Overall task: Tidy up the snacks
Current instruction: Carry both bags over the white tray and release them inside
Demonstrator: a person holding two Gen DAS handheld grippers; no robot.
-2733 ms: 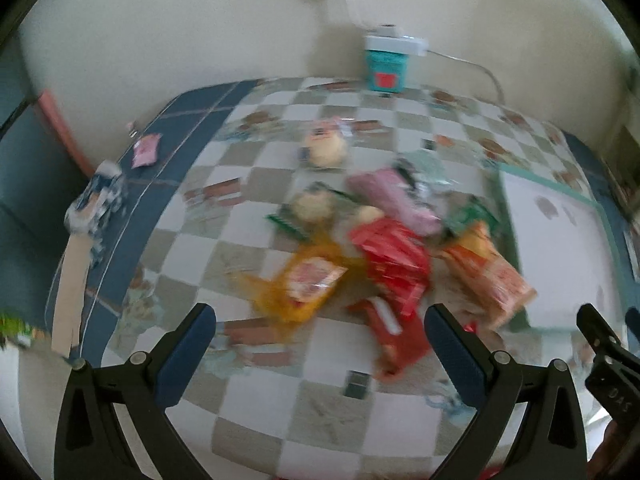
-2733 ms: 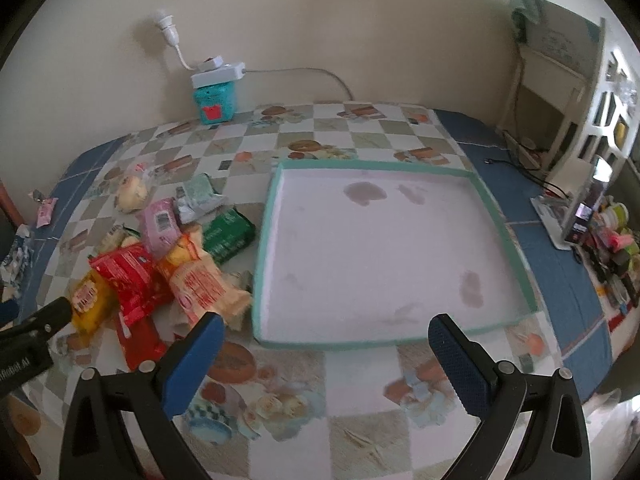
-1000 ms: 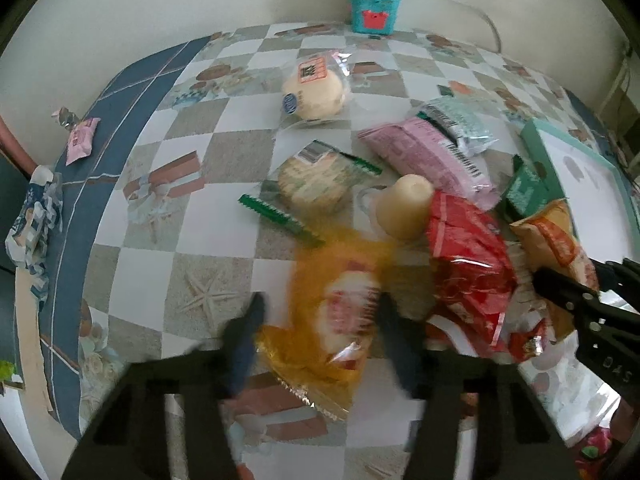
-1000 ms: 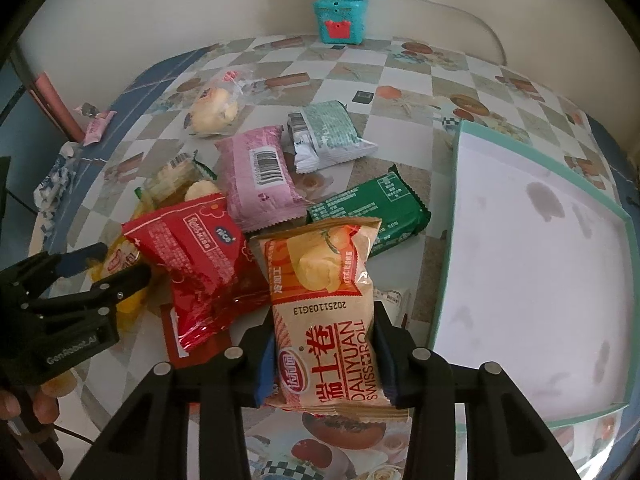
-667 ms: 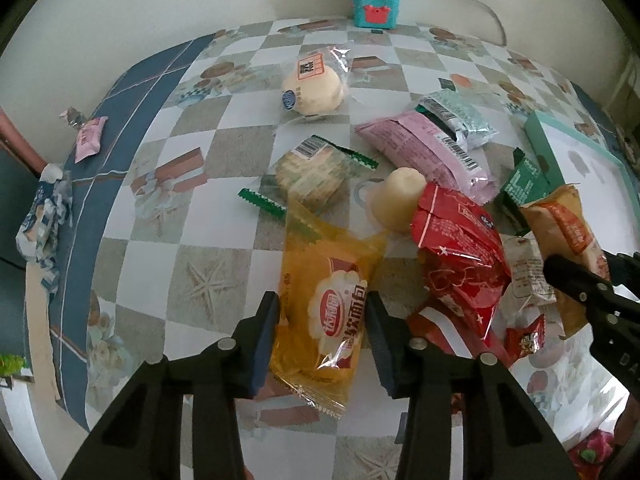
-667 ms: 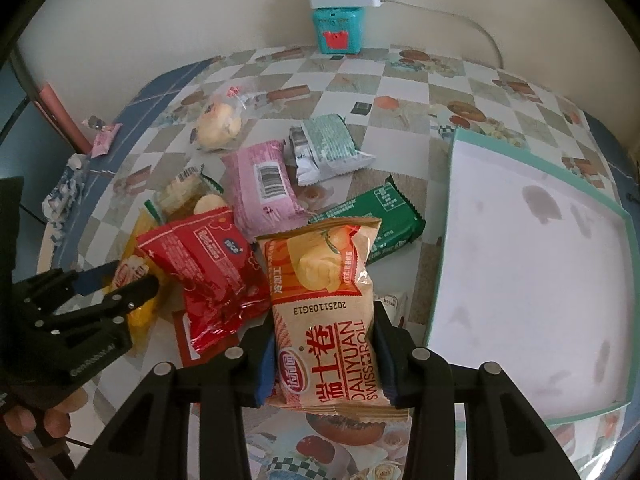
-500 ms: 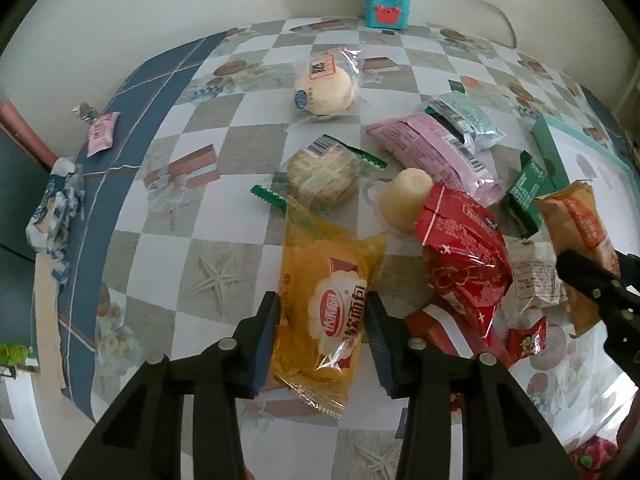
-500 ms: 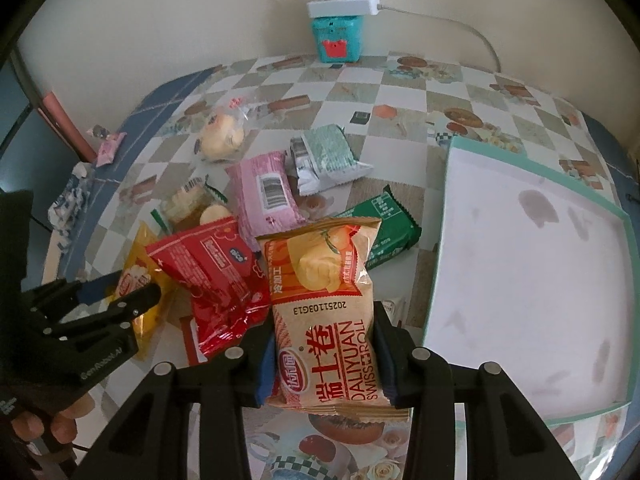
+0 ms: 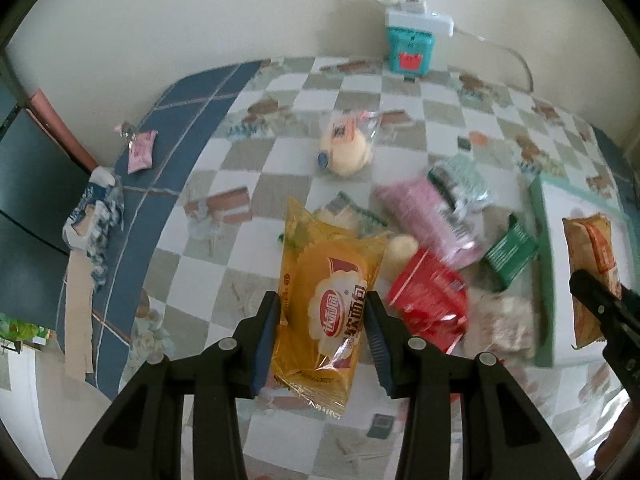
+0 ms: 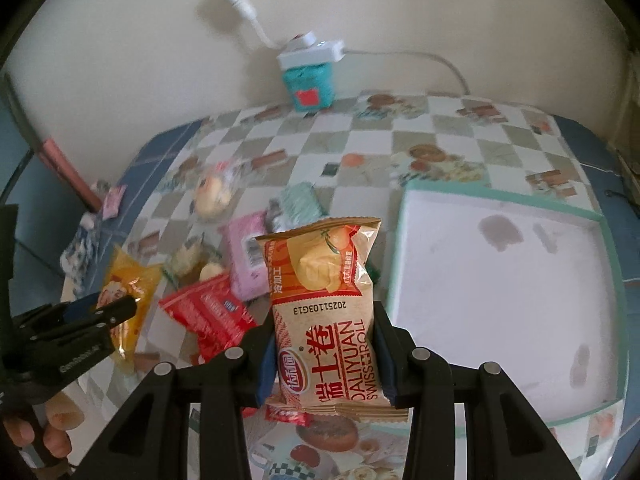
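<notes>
My left gripper [image 9: 322,338] is shut on a yellow bread packet [image 9: 326,304], lifted off the checkered table. My right gripper [image 10: 326,356] is shut on an orange Swiss roll packet [image 10: 324,300], held above the table just left of the white tray [image 10: 500,280] with the teal rim. The right wrist view catches the left gripper [image 10: 100,312] with its yellow packet [image 10: 126,292] at the left. On the table lie a red packet [image 9: 428,296], a pink packet [image 9: 424,216], a green packet [image 9: 510,254], a pale mint packet [image 9: 460,180] and a wrapped bun [image 9: 346,152].
A teal box [image 9: 408,50] with a white power strip on top stands against the back wall. A small pink sachet [image 9: 140,152] and a crumpled blue-white wrapper [image 9: 94,216] lie on the blue table border at left. A person's fingers [image 10: 24,436] show bottom left.
The left gripper closed on the yellow packet and lifted it. The right gripper rose with the Swiss roll packet. Both views now sit higher above the table.
</notes>
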